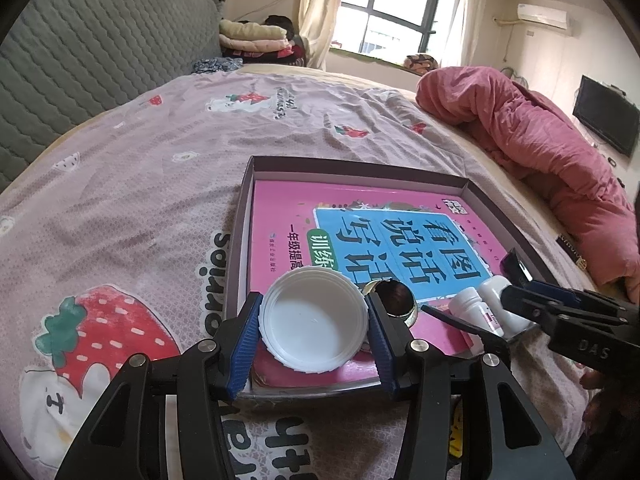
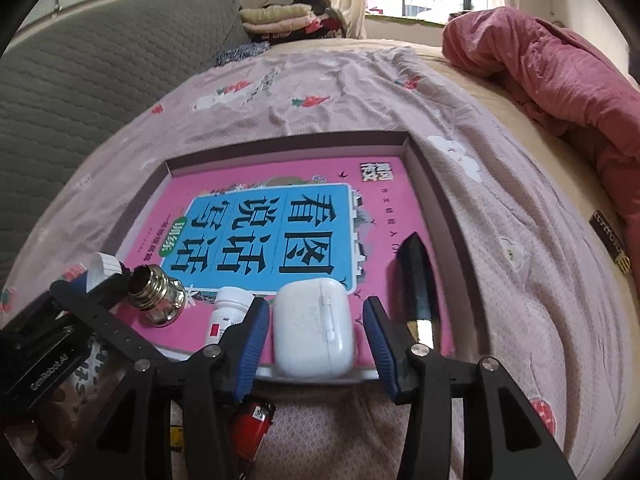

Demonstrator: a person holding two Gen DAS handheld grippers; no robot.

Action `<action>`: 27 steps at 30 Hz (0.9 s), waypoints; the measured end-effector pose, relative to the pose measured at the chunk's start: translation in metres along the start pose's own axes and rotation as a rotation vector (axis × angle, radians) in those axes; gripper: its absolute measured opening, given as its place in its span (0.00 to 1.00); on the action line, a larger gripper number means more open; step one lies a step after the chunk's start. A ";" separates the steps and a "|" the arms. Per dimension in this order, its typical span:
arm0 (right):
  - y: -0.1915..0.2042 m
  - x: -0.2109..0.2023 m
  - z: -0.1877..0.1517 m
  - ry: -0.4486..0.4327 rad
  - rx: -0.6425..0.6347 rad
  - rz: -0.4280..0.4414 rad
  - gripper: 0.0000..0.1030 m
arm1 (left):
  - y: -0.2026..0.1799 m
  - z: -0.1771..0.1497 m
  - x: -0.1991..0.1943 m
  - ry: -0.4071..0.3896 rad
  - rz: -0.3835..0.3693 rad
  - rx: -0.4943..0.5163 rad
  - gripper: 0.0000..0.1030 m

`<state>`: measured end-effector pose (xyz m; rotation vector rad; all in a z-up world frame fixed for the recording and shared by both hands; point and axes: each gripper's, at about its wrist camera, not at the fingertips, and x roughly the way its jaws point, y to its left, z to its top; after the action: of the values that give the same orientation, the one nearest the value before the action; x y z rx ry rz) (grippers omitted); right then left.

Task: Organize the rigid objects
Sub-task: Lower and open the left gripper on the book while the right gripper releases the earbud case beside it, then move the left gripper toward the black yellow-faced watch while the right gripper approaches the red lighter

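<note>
Gripping a ribbed white cap (image 1: 314,322), left hand-held gripper (image 1: 314,326); right hand-held gripper (image 2: 316,330) released (smooth case (image 2: 314,330)).

You see a pink book (image 2: 280,184) with a blue title panel, a white cap (image 1: 316,320), a white case (image 2: 314,330), and strawberry-printed mauve bedsheet (image 1: 132,152).

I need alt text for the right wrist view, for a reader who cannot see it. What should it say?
The right gripper, jaws open, brackets a white earbud case at the near edge of a shallow box on a bed. The box holds a pink book, a metal cap, a white pill bottle and a black knife-like tool. The left gripper enters at left.
</note>
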<state>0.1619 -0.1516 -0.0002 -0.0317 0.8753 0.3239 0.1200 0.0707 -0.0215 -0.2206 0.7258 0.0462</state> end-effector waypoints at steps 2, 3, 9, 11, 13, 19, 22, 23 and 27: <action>-0.004 -0.008 -0.003 -0.025 0.018 0.009 0.48 | 0.001 0.001 0.000 0.001 -0.002 -0.001 0.51; -0.005 -0.011 -0.004 -0.035 0.026 0.009 0.49 | 0.002 0.001 -0.001 -0.003 -0.002 -0.006 0.52; -0.009 -0.022 -0.006 -0.063 0.046 0.004 0.50 | 0.006 0.003 -0.004 -0.006 0.004 -0.018 0.53; -0.007 -0.024 -0.008 -0.060 0.041 0.008 0.50 | 0.006 0.003 -0.005 -0.009 0.009 -0.013 0.54; -0.005 -0.025 -0.011 -0.057 0.028 0.009 0.50 | 0.005 0.003 -0.008 -0.017 0.010 -0.008 0.54; -0.001 -0.032 -0.016 -0.061 0.012 0.019 0.51 | 0.005 0.003 -0.023 -0.056 0.027 0.009 0.59; 0.001 -0.036 -0.017 -0.066 0.004 0.024 0.51 | 0.007 0.002 -0.034 -0.072 0.042 0.014 0.59; 0.001 -0.037 -0.017 -0.068 0.001 0.026 0.51 | 0.008 0.002 -0.038 -0.074 0.047 0.011 0.60; 0.002 -0.045 -0.017 -0.080 -0.004 0.034 0.51 | 0.008 0.000 -0.049 -0.078 0.070 0.008 0.64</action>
<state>0.1218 -0.1643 0.0230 -0.0077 0.7961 0.3565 0.0824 0.0803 0.0099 -0.1851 0.6556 0.1179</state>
